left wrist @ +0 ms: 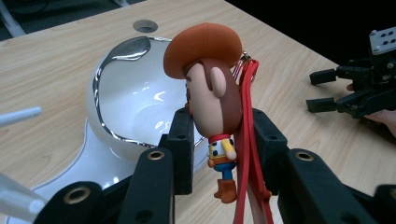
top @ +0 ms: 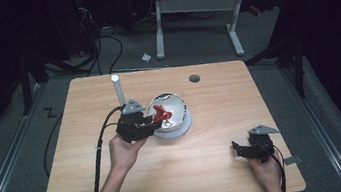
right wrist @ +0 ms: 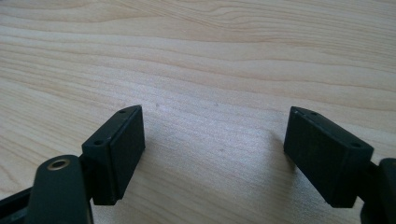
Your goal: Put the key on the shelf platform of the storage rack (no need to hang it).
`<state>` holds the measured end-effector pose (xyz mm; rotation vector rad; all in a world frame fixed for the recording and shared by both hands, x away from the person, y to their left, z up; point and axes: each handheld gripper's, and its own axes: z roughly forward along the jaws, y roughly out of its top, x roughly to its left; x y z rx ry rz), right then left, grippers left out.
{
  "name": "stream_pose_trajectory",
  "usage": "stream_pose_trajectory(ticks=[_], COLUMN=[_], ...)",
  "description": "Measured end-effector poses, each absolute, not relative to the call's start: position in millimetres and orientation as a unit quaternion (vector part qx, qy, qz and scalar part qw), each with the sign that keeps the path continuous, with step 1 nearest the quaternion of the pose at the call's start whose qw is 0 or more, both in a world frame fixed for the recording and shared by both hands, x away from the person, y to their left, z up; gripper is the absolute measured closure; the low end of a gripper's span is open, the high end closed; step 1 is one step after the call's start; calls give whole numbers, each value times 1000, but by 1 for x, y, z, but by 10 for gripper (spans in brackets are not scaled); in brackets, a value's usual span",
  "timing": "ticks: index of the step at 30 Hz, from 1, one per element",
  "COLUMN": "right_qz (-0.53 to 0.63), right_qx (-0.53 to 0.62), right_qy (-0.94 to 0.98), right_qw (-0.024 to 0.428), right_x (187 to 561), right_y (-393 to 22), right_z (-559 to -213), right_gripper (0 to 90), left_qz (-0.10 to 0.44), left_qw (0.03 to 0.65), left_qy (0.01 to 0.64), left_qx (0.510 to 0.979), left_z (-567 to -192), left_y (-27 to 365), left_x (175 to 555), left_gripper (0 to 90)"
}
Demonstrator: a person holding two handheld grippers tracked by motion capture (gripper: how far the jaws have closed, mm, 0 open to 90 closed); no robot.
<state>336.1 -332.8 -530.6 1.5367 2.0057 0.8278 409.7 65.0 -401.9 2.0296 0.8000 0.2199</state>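
A small cowboy figure (left wrist: 212, 98) with a brown hat and a red strap (left wrist: 247, 140) hangs between the jaws of my left gripper (left wrist: 219, 128), which is shut on its head and strap. The figure is upright, held over the near rim of a shiny white bowl (left wrist: 100, 116). From above, the left gripper (top: 157, 120) sits at the bowl's (top: 180, 105) left edge with the red figure (top: 160, 112) over it. My right gripper (top: 240, 148) rests near the table's front right, open, with bare wood between its jaws (right wrist: 212, 154).
A white upright cylinder (top: 117, 88) stands just behind the left gripper. A round cable hole (top: 194, 78) lies in the tabletop beyond the bowl. The bowl sits on a pale round base (top: 179, 131). The right gripper (left wrist: 324, 91) is off to the side, well apart from the bowl.
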Motion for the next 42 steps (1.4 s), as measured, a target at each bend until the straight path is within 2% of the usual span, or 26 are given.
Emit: stream_pose_trajectory(ticks=[23, 42], right_qz=[303, 302], right_qx=[561, 561], right_qy=[732, 733], right_qw=[239, 239], right_x=[336, 336], right_y=[-333, -333], right_z=[-531, -531], right_gripper=[206, 206], left_qz=[99, 97], left_qw=[445, 422], left_qy=[332, 354], left_qx=[826, 829], left_z=[-404, -427], left_y=[38, 21], left_x=[440, 460], left_gripper=[665, 664])
